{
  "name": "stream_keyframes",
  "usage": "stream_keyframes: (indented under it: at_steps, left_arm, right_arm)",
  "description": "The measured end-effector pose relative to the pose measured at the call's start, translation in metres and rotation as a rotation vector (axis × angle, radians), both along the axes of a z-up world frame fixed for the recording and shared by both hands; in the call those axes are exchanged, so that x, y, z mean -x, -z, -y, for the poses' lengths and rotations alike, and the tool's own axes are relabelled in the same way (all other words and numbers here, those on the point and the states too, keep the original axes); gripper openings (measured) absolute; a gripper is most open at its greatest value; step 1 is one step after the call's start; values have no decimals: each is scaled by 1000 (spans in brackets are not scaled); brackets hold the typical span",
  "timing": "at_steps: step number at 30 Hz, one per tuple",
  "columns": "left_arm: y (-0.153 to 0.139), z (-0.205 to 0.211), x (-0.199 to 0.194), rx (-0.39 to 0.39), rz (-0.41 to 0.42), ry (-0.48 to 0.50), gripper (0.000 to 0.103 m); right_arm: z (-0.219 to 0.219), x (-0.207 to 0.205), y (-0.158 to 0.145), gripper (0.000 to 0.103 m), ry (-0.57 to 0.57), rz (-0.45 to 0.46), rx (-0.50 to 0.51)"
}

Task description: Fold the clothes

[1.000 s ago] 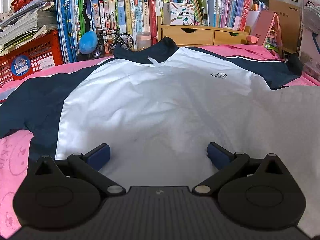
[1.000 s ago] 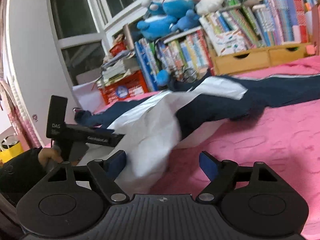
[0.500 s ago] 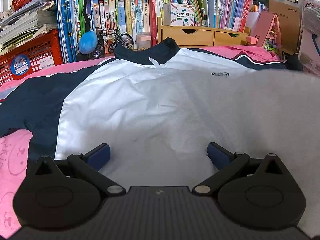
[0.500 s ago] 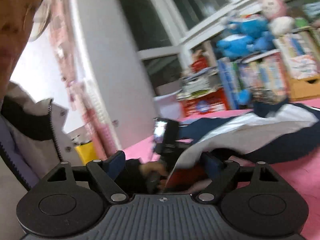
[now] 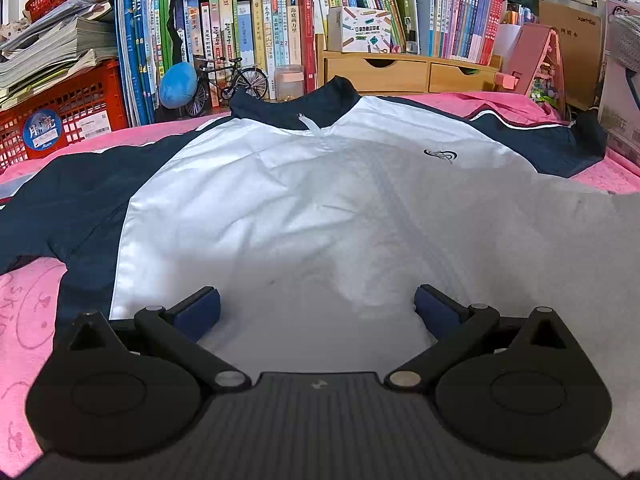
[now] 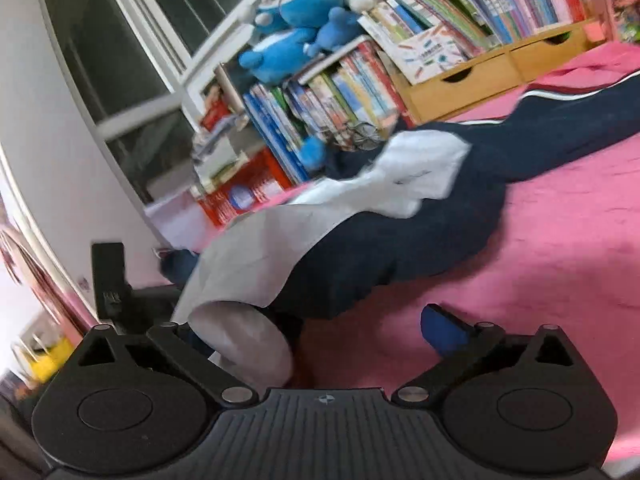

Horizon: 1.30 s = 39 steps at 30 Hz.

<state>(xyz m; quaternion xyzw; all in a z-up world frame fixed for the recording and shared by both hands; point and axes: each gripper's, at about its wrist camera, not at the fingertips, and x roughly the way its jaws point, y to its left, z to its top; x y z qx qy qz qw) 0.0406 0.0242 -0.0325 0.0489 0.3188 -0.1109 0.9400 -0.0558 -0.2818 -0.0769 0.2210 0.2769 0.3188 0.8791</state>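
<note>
Now jacket (image 5: 280, 208) spread flat, hem between wide left tongs (image 5: 316, 308).

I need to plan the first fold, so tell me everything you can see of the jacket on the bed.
The jacket is white across the chest with navy sleeves and a navy stand-up collar, in thin, slightly shiny fabric. A small dark logo sits on one side of the chest and a white zip pull hangs at the collar. It lies front-up on the pink bedspread, sleeves spread out, lightly wrinkled. The left tool is open over its lower white panel. In the right wrist view, the hem curls up near the open right tool.
</note>
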Motion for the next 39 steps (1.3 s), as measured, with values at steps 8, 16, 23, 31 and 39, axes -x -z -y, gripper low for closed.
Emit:
stream_keyframes:
  at_steps: [8, 16, 23, 31, 39]
  left_arm:
    - [0, -1, -1, 1, 0, 1, 103]
    - [1, -4, -1, 3, 2, 6, 103]
    - [0, -6, -1, 2, 2, 7, 103]
    - [-8, -5, 14, -54, 27, 7, 103]
    - [-15, -28, 33, -74, 75, -30, 103]
  right_arm:
    - [-54, 52, -46, 101, -336, 159, -14]
    - [32, 106, -60, 96, -319, 97, -258]
    - [55, 114, -52, 97, -101, -11, 5]
    - [25, 91, -48, 89, 125, 57, 276]
    - [-82, 17, -33, 88, 22, 179, 387]
